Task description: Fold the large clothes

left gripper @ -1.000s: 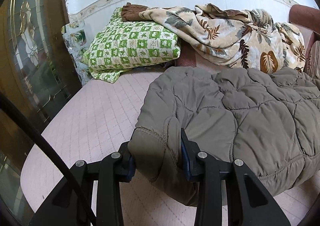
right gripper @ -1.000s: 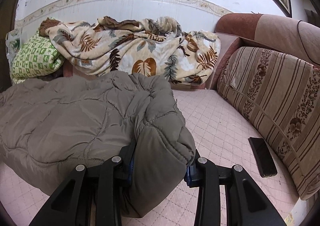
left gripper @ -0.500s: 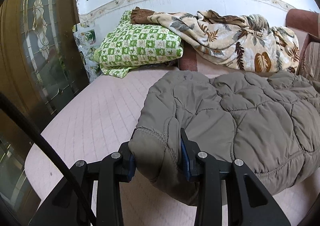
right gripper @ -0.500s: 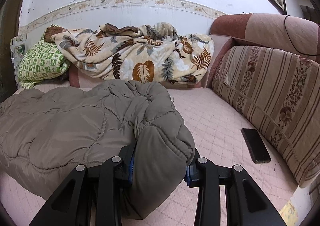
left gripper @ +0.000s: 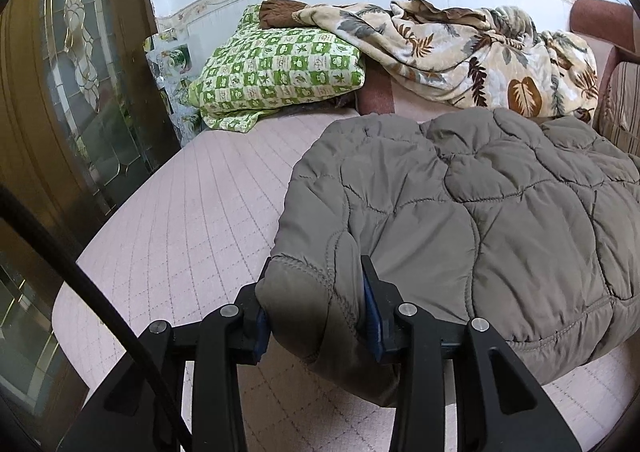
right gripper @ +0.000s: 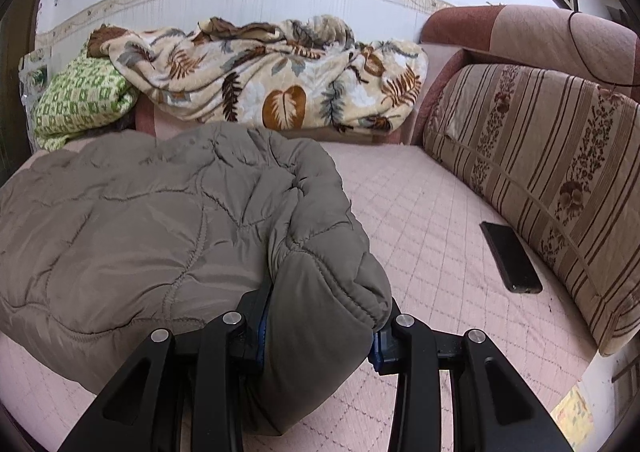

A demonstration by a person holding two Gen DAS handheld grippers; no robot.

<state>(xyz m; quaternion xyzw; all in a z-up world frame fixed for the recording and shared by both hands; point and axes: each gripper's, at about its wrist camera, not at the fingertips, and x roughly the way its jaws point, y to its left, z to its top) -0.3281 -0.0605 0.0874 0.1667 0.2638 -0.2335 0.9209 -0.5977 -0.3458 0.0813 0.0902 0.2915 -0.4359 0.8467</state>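
Left gripper [left gripper: 316, 316]: clamped on quilted jacket [left gripper: 480, 219] corner.
Right gripper [right gripper: 318, 326]: clamped on opposite corner.
Change: both carried the jacket lower toward the sofa seat [left gripper: 192, 211]; fold nearly laid.

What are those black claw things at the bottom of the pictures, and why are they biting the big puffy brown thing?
Those claws are tools a person holds, one in each hand. Each hand-held gripper has two fingers and a little camera looking forward along them, so each picture is taken from one tool.

One picture is from the left hand-held gripper, the other from the right hand-held gripper. Both are squeezing a corner of the same puffy quilted coat, because the person is folding it.

The coat lies on a pink quilted sofa seat. At the back sit a green checked pillow and a leafy blanket. On the right there is a striped cushion with a dark phone lying beside it.
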